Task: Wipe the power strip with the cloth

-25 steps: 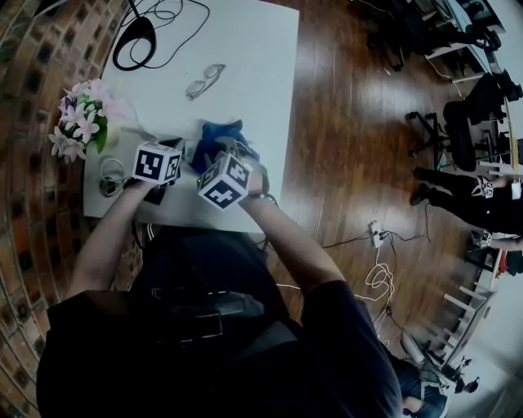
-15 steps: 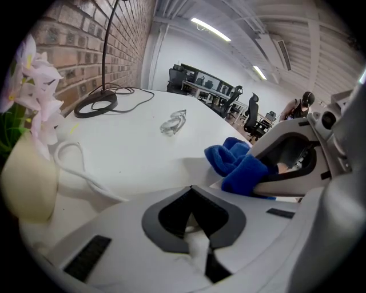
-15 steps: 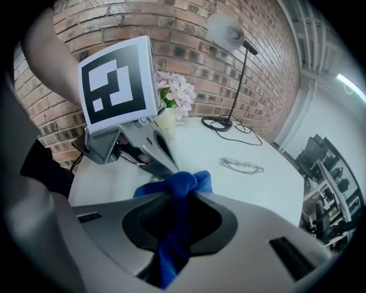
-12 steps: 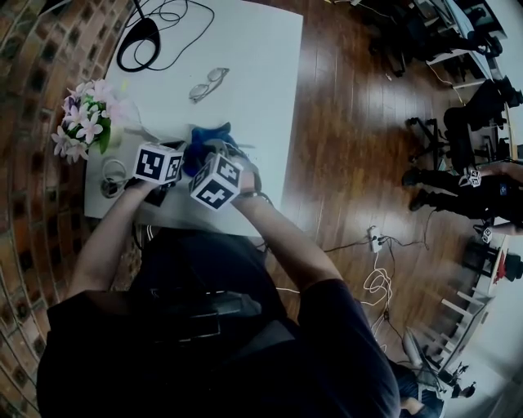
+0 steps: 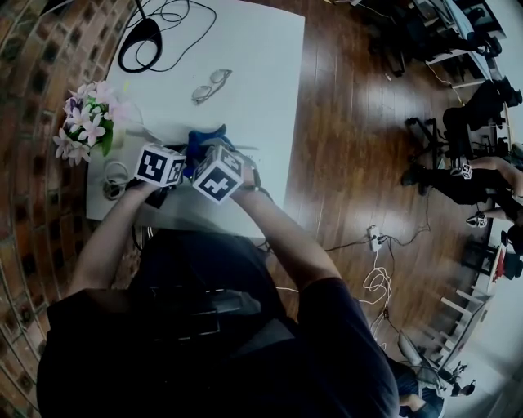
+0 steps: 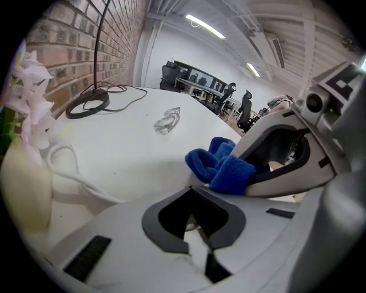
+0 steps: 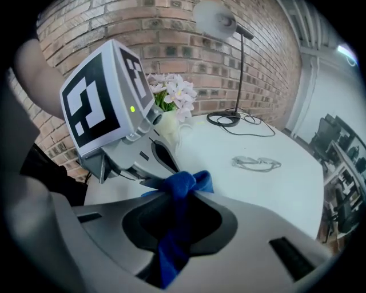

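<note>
The wiping step is judged in hand. A blue terry cloth (image 7: 184,182) is pinched between the right gripper's (image 7: 171,217) fingers, just beside the left gripper's (image 6: 197,229) fingers, which are pressed together. The power strip cannot be made out and is probably under the fingertips. Next, the cloth should be dragged along it.

Your left gripper (image 6: 197,226) and right gripper (image 7: 171,229) sit just beside each other at near table (image 5: 261,98) edge, blue cloth (image 5: 204,139) bunched at their tips; scant room to swing either toward other. Left side crowded: flowers (image 5: 82,126) near left gripper, white cord (image 5: 113,173) looped just beside it. Far left taken by lamp base (image 5: 139,37) and black cable (image 5: 176,16). Glasses (image 5: 210,84) lie mid-table beyond cloth. Free passage for you: bare strip between cloth and glasses, and open surface right of both, out to right edge.
</note>
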Motion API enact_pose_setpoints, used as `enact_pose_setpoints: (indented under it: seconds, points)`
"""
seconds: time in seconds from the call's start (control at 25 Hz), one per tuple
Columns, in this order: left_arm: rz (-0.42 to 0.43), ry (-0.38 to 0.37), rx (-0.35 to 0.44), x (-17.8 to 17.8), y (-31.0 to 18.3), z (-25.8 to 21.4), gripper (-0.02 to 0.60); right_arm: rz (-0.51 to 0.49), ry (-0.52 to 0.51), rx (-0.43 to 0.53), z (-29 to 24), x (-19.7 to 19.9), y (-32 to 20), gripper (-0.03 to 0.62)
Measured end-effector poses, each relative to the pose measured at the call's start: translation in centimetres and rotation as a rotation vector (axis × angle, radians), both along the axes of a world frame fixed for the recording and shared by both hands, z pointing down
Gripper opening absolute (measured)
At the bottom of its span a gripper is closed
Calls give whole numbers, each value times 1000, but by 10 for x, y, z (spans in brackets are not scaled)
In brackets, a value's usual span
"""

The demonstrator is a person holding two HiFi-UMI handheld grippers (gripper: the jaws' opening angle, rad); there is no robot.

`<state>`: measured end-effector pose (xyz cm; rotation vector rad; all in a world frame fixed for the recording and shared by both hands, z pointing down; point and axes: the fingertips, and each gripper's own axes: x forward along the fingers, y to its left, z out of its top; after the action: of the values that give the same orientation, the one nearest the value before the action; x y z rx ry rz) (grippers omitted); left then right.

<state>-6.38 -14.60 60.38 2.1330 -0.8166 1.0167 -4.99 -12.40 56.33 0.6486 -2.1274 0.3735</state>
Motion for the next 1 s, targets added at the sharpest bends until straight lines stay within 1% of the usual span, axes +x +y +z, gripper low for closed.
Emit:
enact_pose_setpoints:
  seconds: [0.16,0.24,0.32,0.44,0.56,0.68,0.8,1.0]
  points:
    - [33,5,-12,0,3,1,-6,90,-98,-90,-4,4,-4,58]
    - [43,8,-14,1,5,0,-6,119,-151,-117,-8,4,-4,58]
    - [48,7,-11,0,4,1,-5,137,-197,-132,-12,3,-4,58]
    - [54,5,-7,0,5,1,-2,194,-275,-159,-19,3,-2,60]
    - [64,6,-6,0,5,1,0,246,-368,-160,-34,9,5,63]
    - [70,7,-3,0,5,2,0,292,-448,-149,-49,26,16,64]
    - [69,5,0,-1,5,2,2,368,-515,-152,-62,52,27,64]
    - [70,-11,22,-2,3,1,2,472,-559,-140,-68,95,43,64]
